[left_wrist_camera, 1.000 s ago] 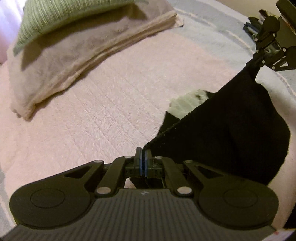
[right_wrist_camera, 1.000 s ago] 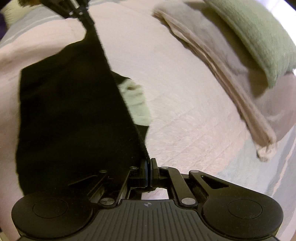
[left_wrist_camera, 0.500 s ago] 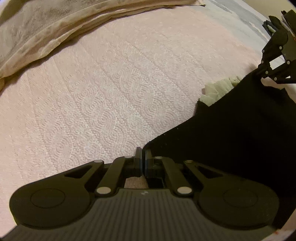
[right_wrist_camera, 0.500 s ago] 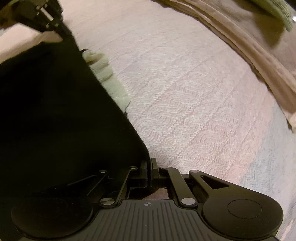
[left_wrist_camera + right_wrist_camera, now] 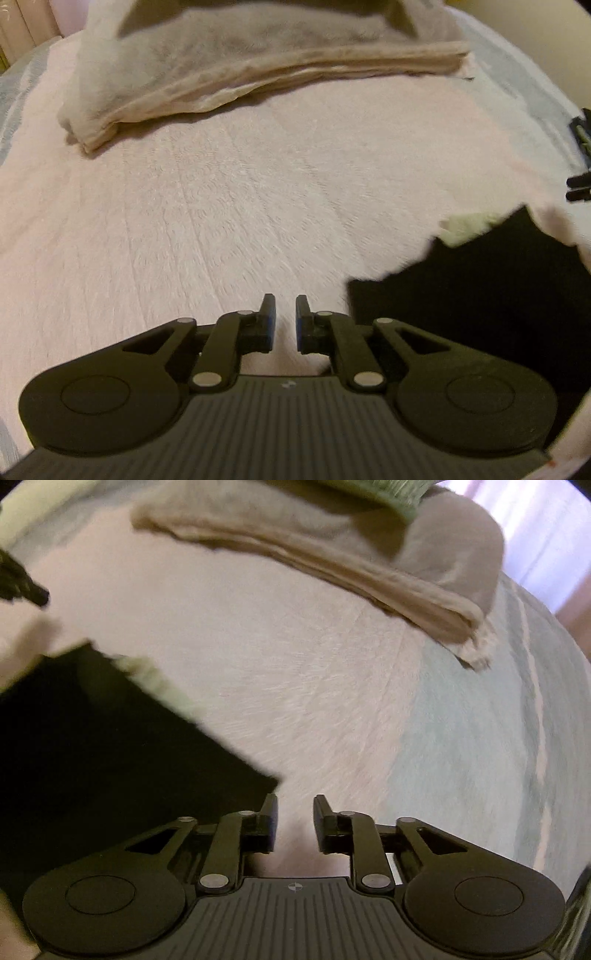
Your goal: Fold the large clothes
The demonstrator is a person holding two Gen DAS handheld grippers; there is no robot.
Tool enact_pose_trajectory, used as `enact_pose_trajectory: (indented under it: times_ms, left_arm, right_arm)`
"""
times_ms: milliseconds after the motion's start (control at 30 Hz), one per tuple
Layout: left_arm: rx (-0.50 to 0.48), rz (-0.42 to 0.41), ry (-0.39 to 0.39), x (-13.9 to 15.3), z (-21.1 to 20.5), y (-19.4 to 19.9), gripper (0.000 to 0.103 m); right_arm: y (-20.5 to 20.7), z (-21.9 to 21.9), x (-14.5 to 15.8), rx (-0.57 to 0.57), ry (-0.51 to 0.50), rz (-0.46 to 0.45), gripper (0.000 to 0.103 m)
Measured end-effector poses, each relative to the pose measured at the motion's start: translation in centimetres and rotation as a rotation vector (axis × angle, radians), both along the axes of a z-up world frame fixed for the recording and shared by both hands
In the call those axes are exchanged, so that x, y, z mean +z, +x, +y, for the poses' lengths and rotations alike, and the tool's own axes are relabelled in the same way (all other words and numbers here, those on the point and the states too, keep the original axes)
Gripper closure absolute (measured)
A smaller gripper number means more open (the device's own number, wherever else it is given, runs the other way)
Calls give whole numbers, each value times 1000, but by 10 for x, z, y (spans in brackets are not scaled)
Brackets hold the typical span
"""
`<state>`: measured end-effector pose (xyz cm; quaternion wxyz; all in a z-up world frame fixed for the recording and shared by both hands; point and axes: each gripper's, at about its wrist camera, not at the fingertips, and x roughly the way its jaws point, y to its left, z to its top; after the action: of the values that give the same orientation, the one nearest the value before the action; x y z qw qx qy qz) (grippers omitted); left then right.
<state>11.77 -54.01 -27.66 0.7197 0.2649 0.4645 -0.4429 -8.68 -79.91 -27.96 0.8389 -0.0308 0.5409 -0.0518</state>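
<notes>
- Both grippers have let go: left gripper (image 5: 281, 320) and right gripper (image 5: 294, 821) now w/ fingers apart, nothing between them; half a sec ago each was pinched on a top corner of the black garment (image 5: 472, 295).
- Garment now lies flat on the pink bedspread (image 5: 221, 206), no longer hung between the two. In left view it's right of the fingers; in right view it's left, near corner just beside the left finger (image 5: 271, 812).
- Reads as one fold laid down & released; prob next is regrip for another fold or smoothing.
- A pale fuzzy bit (image 5: 465, 227) pokes out at garment's far edge – lining or cuff, can't tell.
- Around: folded beige blanket (image 5: 258, 70) far side, well apart; green cushion (image 5: 369, 491) on top of it; blue-grey cover (image 5: 480, 738) on right.
- Nothing blocks the garment; frames are motion-blurred.
</notes>
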Motion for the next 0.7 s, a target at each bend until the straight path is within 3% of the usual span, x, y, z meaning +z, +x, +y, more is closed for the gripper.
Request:
enact_pose_trajectory:
  times_ms: [200,267,333,367,433,500,600,667,700]
  left_arm:
    - [-109,31,-19,27,40,-102,95]
    - [-162,31,-18,27,53,-136,90]
    - [-257,-5,5,24,66,-173,75]
    - [-323,-43,17,22,73,-190,70]
    - [-455,-149,50,15,86,-221,46]
    - [-628,-293,78,4,97,-250,39]
    - [-825,-465,114,-23,108,-272,39]
    - [-895,-532,134,-39,108,-276,40]
    - [-911,-567,149,-47,106,-276,45]
  right_arm:
    - [-86,90,30,21,136,-35,70]
    - [-105,121,26,63,122,-10,66]
    - [-127,150,20,133,65,14,57]
    - [-138,164,16,180,21,25,52]
    - [-157,188,4,278,-93,50,47]
    - [-171,210,-8,388,-200,63,45]
    - [-183,236,-27,527,-370,42,43]
    - [-183,247,-42,591,-457,25,43]
    - [-180,250,-51,619,-498,29,43]
